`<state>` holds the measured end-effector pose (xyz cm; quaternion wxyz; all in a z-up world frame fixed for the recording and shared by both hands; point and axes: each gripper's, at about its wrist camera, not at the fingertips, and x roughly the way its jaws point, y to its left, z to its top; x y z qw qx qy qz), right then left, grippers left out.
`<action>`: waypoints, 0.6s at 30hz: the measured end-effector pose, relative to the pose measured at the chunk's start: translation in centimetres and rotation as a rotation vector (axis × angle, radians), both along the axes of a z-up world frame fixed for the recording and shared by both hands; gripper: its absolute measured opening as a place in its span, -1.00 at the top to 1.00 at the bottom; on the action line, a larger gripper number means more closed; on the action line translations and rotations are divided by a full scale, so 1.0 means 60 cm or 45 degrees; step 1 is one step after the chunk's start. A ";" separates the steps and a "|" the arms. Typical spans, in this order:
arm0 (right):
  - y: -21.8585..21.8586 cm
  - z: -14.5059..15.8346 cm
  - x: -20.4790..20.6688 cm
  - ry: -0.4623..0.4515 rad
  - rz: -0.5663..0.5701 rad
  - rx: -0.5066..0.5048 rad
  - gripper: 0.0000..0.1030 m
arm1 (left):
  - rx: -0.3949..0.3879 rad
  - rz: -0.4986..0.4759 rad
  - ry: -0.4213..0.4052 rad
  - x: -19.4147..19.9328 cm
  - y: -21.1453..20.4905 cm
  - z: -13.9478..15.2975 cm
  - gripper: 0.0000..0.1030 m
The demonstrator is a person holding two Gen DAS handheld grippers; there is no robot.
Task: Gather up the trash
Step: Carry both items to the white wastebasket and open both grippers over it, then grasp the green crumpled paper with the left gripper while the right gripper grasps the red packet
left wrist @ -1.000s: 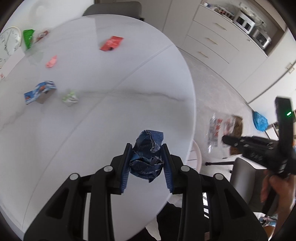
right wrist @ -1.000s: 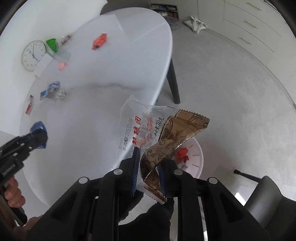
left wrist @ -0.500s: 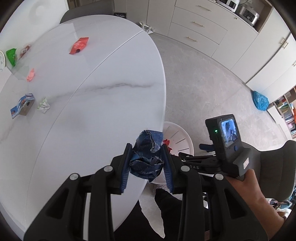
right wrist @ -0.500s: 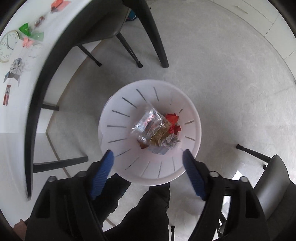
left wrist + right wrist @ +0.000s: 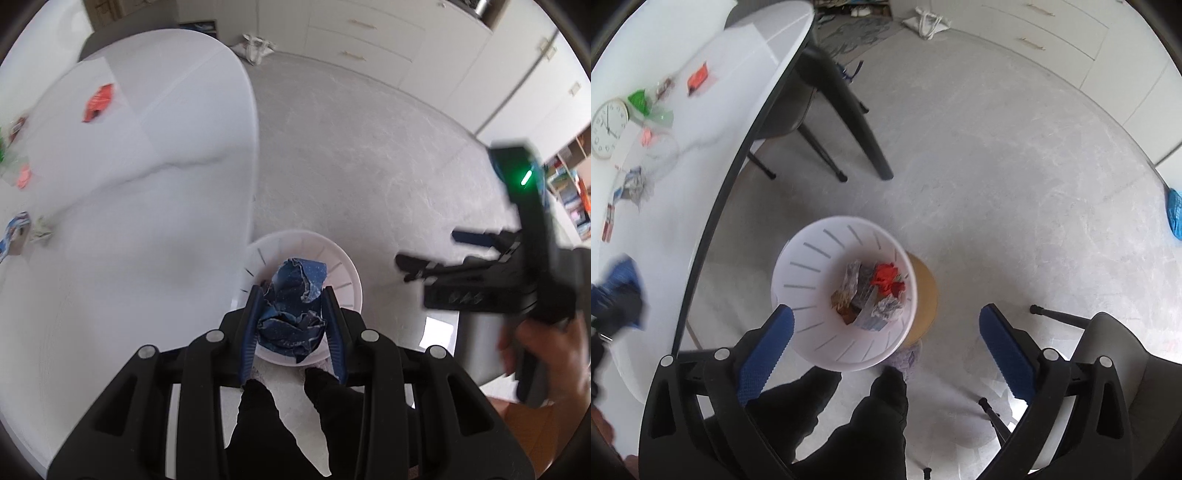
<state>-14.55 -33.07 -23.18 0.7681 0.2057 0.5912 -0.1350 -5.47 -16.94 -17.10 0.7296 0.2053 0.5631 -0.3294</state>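
My left gripper [image 5: 291, 295] is shut on a crumpled blue wrapper [image 5: 291, 317] and holds it above the white slotted trash bin [image 5: 351, 273] on the floor beside the white table [image 5: 129, 221]. My right gripper [image 5: 886, 317] is open and empty above the same bin [image 5: 809, 266], which holds a red wrapper [image 5: 886, 278], a clear-and-brown snack bag [image 5: 851, 291] and other scraps. The right gripper also shows at the right of the left wrist view [image 5: 439, 254]. The left gripper with the blue wrapper shows blurred at the left edge of the right wrist view [image 5: 620, 288].
On the table lie a red wrapper [image 5: 98, 101], a pink scrap [image 5: 24, 177], a blue-white carton [image 5: 14, 229] and a crumpled white scrap [image 5: 42, 230]. A clock [image 5: 607, 127] and green wrapper [image 5: 639, 101] lie further back. Chair legs [image 5: 820, 155] and a grey chair [image 5: 1108, 332] flank the bin.
My left gripper carried the blue wrapper off the table edge to above the bin. My right gripper opened and dropped the snack bag into the bin, then drew back a little.
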 end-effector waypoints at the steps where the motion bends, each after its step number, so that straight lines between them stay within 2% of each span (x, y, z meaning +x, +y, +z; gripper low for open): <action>1: -0.008 0.005 -0.004 -0.004 -0.012 -0.008 -0.95 | 0.019 -0.022 0.009 -0.006 -0.010 -0.016 0.35; 2: -0.016 0.009 -0.009 -0.003 -0.020 -0.015 -0.95 | 0.043 -0.040 0.019 -0.012 -0.020 -0.033 0.27; 5: -0.039 0.011 -0.021 0.015 -0.039 -0.034 -0.95 | 0.096 -0.068 0.051 -0.025 -0.041 -0.074 -0.23; 9: -0.062 0.006 -0.038 0.037 -0.077 -0.023 -0.95 | 0.117 -0.054 0.082 -0.029 -0.048 -0.089 -0.61; 12: -0.071 0.001 -0.046 0.038 -0.099 0.000 -0.95 | 0.101 -0.031 0.086 -0.029 -0.044 -0.082 -0.75; 18: -0.064 0.005 -0.041 0.019 -0.086 0.005 -0.95 | 0.104 -0.011 0.062 -0.025 -0.038 -0.069 -0.75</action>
